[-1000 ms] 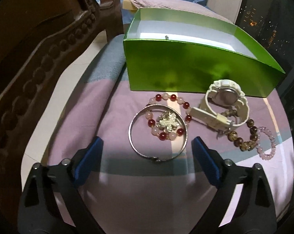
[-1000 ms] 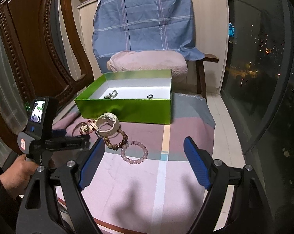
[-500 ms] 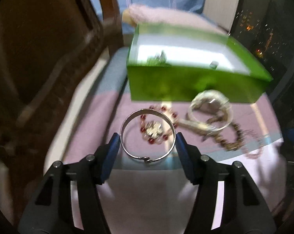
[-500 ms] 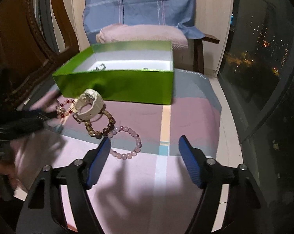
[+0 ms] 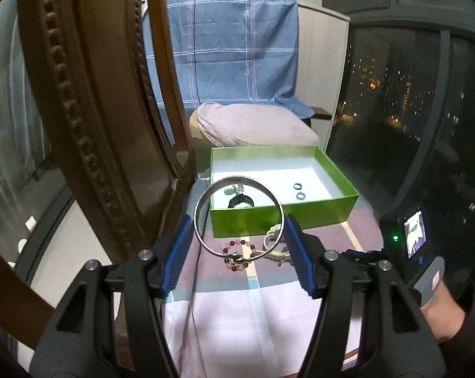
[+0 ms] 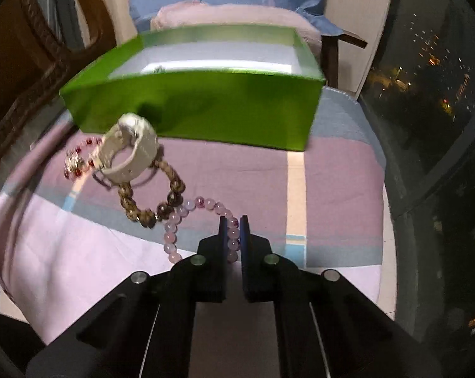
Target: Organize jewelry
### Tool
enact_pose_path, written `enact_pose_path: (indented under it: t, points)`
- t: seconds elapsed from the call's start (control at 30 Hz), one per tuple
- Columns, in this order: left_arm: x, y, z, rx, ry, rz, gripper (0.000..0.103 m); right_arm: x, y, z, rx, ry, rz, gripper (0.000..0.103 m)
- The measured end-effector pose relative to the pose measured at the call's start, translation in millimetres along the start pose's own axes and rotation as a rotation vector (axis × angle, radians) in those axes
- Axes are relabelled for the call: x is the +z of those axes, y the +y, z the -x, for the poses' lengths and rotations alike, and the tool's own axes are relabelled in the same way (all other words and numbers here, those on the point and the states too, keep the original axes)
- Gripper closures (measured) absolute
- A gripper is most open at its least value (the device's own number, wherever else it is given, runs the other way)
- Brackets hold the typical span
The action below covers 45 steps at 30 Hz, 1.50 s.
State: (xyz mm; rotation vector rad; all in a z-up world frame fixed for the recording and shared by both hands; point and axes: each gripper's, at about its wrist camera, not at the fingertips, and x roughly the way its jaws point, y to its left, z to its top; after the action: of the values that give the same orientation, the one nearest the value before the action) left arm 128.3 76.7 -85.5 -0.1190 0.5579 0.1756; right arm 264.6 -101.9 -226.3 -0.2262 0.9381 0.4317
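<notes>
- holding a silver bangle [image 5: 239, 219] between its blue pads [image 5: 177, 253], the left gripper [image 5: 237, 245] is clenched on the ring's two sides, with the ring raised off the cloth [image 5: 256, 308] and standing in front of the green box [image 5: 284, 217].
- through the bangle's opening the box's near wall and part of its white floor show.
- inside the box lie a dark band [image 5: 241, 202], a small black ring [image 5: 297, 186], a small silver ring [image 5: 300, 195] and a pale piece [image 5: 232, 190] too small to make out.
- the right gripper [image 6: 233, 231] is pinched nearly closed on a pink bead bracelet [image 6: 174, 220], whose beads sit between the two pads; the rest of the loop lies on the cloth [image 6: 332, 173].
- a brown bead bracelet [image 6: 149, 204] touches the pink one and runs under a white watch [image 6: 130, 148], which lies just in front of the box [image 6: 206, 107].
- a red and pink bead bracelet [image 6: 77, 160] lies to the left of the watch, touching it, blurred.
- in the left view the same red bracelet [image 5: 239, 253] lies on the cloth below the bangle.
</notes>
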Motion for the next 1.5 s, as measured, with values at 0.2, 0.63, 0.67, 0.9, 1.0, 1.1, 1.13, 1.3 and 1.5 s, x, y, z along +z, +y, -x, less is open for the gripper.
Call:
enact_pose_path:
  t: [0.2, 0.63, 0.67, 0.9, 1.0, 1.1, 1.13, 1.3, 1.5]
  points:
    - [1.5, 0.7, 3.9, -0.030, 0.006, 0.012, 0.044, 9.4, -9.5, 84.5, 0.104, -0.196, -0.045, 0.095]
    - [-6.6, -12.8, -3.5, -0.054, 0.037, -0.009, 0.066, 3.6, -18.5, 137.9, 0.178, -0.309, -0.039, 0.095]
    - [-7.0, -12.5, -4.9, -0.053, 0.040, -0.008, 0.066, 3.7, -18.4, 137.2, 0.178, -0.306, -0.037, 0.095]
    - [-10.2, -18.5, -12.8, -0.055, 0.075, -0.029, 0.061, 1.6, -15.6, 133.9, 0.185, -0.291, -0.027, 0.095]
    - [-19.2, -18.6, -30.4, -0.024, 0.144, -0.051, 0.004, 1.6, -15.7, 131.3, 0.184, -0.282, -0.029, 0.095]
    - [-38.5, -21.4, -61.3, 0.003, 0.251, -0.086, 0.004, 2.4, -16.5, 130.3, 0.186, -0.279, -0.031, 0.095]
    - [-44.3, -22.0, -68.7, 0.006, 0.273, -0.086, 0.004, 2.8, -16.4, 130.6, 0.189, -0.280, -0.032, 0.095]
    - [-71.4, -31.9, -118.1, 0.020, 0.373, -0.103, 0.009, 2.5, -13.0, 130.6, 0.203, -0.280, -0.024, 0.095]
    - [-89.9, -21.4, -153.9, 0.046, 0.450, -0.020, 0.027, -0.6, -14.3, 129.0, 0.207, -0.269, -0.023, 0.095]
